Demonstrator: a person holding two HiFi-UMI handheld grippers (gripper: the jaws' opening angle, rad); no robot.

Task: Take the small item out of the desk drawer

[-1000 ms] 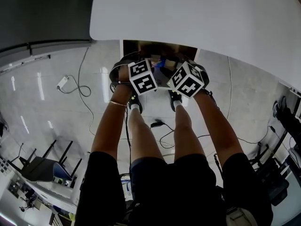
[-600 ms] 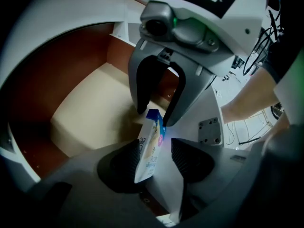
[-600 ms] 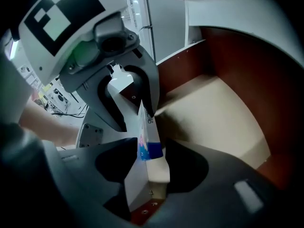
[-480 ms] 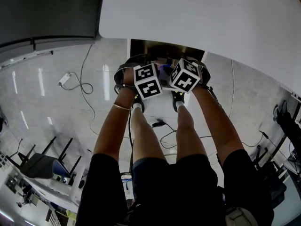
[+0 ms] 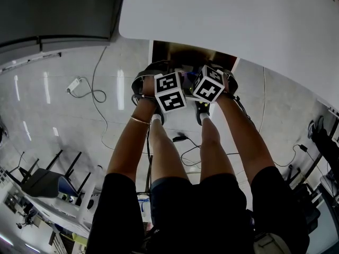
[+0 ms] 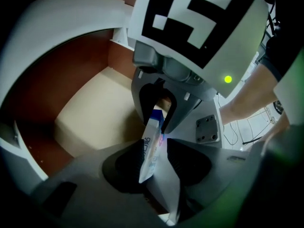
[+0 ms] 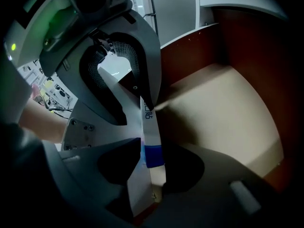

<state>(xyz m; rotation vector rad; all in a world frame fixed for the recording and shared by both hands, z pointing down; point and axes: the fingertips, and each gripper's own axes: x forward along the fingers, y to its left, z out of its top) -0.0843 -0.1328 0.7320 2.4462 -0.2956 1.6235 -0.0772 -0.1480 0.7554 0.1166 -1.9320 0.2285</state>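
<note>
the small item, a flat white packet (image 7: 149, 137) with blue print, hangs in the air over the open drawer (image 7: 223, 108), near its front edge and under the edge of the white desk top (image 5: 238, 20). it is not lying on the drawer's pale floor, and what shows of that floor is bare. the two grippers face each other nose to nose, with the packet running from one to the other. one end sits between the pads of the left gripper (image 6: 156, 151) and the other between those of the right gripper (image 7: 151, 163). both sets of jaws are closing, and in each gripper view the pads look to be pressing on the packet's flat faces, though the left one's contact is harder to judge. i'd guess it is held from both ends because a thin, limp sachet like this slips or folds easily, and a second grip steadies it before it is carried away. the person stands right at the drawer, both forearms stretched straight down and forward, wrists turned inward. that brings the left marker cube (image 5: 170, 91) and the right one (image 5: 209, 84) almost to touching above the drawer's front edge.
</note>
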